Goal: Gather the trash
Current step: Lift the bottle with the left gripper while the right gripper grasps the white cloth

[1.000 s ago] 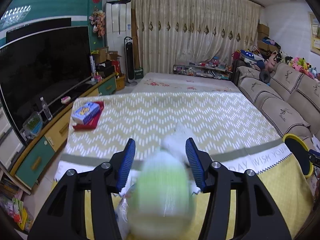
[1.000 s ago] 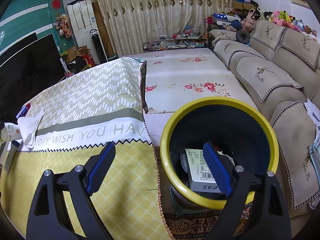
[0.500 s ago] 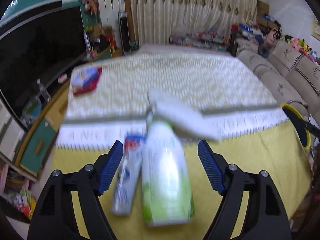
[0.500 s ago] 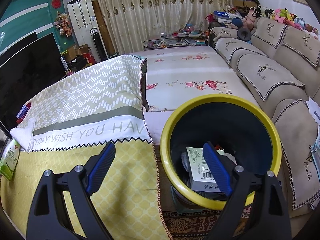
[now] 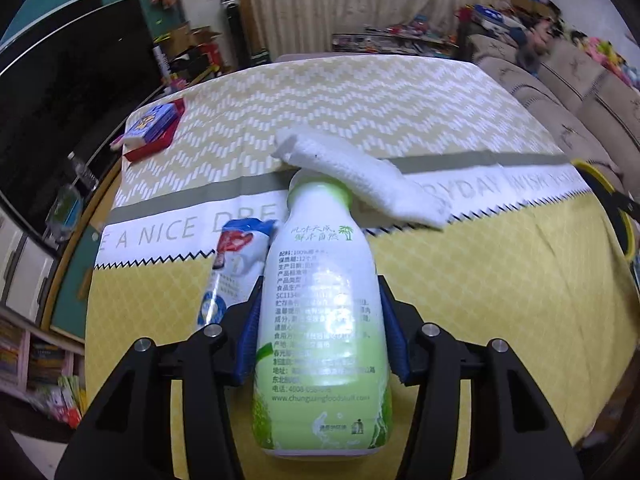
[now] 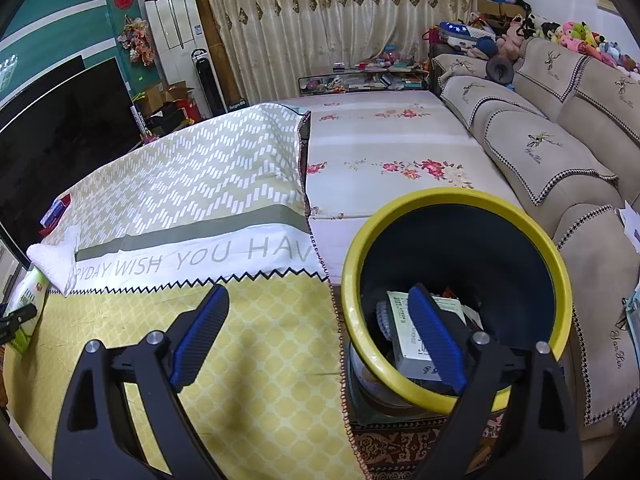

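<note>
The left gripper (image 5: 322,330) has come down over the bottle (image 5: 320,320), and its jaws, flung wide half a second ago, have just closed in: both blue pads now sit against the bottle's sides at mid-body, with the bottle lying lengthwise between them, cap pointing away. A second ago the bottle was only a blur at the fingertips, then lay loose between wide fingers; now it looks properly clamped.

Just left of the gripper, touching the bottle's flank, lies a blue-and-white wrapper (image 5: 234,268), outside the jaws. Straight ahead, past the cap, a white folded towel (image 5: 360,178) drapes over the bottle's top end. Both rest on the yellow patterned cloth (image 5: 500,300).

Far to the right, the right gripper (image 6: 316,334) hangs wide apart and empty, unmoved, one finger over the cloth and the other over the mouth of the yellow-rimmed bin (image 6: 560,276), where a small box (image 6: 404,332) already lies.

By my reading the bottle is caught but not yet lifted. Next comes the carry rightward to the bin, and the towel on the cap may drag along. The wrapper remains to be collected.
</note>
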Demonstrator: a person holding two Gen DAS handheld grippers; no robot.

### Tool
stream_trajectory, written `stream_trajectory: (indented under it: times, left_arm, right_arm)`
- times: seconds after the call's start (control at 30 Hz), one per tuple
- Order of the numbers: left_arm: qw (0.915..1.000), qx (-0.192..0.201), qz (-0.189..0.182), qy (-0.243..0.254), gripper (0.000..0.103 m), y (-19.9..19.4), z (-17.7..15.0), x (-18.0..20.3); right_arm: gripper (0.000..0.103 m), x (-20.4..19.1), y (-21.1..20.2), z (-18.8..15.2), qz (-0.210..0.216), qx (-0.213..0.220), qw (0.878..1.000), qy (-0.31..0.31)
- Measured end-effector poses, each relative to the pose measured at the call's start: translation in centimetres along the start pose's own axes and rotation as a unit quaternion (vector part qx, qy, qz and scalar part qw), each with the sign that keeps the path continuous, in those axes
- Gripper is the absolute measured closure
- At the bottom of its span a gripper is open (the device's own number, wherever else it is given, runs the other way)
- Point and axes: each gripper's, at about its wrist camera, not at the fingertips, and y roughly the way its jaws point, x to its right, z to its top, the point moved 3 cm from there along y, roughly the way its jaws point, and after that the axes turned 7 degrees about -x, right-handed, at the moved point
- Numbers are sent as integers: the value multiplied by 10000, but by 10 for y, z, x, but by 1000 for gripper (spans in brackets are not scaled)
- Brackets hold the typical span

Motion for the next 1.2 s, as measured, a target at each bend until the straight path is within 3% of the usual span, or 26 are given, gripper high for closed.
stream_trajectory:
  times: [0.37,0.5,0.6,0.7,0.77,0.83,0.97,1.1,1.2]
  left_arm:
    - [9980,149,-468,405,52,-71,-32,13]
    - [9943,582,-814,364,52,-104,-26,19]
    - [9851,1135,-1201,483,52,-137,-8,29]
    - [9819,1446,-986,731,52,-153,8,43]
    - [9835,1421,-789,800,52,-152,15,49]
    - [9852,1328,-674,848,52,-147,21,54]
    - [9871,1091,-691,947,52,-133,23,67]
    - [9873,1049,-632,1010,52,-125,20,76]
    - [9866,1044,-674,1056,52,-120,22,80]
  right_arm:
    - [17,4,-3,-1,103,12,9999,67]
    - [17,4,-7,-1,154,44,9999,53]
    - [17,3,-12,-2,180,91,9998,33]
    - [17,3,-16,-2,209,129,9997,33]
    - [17,2,-20,-3,249,148,9996,7]
    - [17,-2,-24,-4,454,182,9988,-77]
    - [17,-42,-52,-4,1366,483,9867,-738]
    - [17,-97,-80,-6,2452,626,9563,-1462]
    - [17,-130,-83,-5,2649,599,9462,-1762]
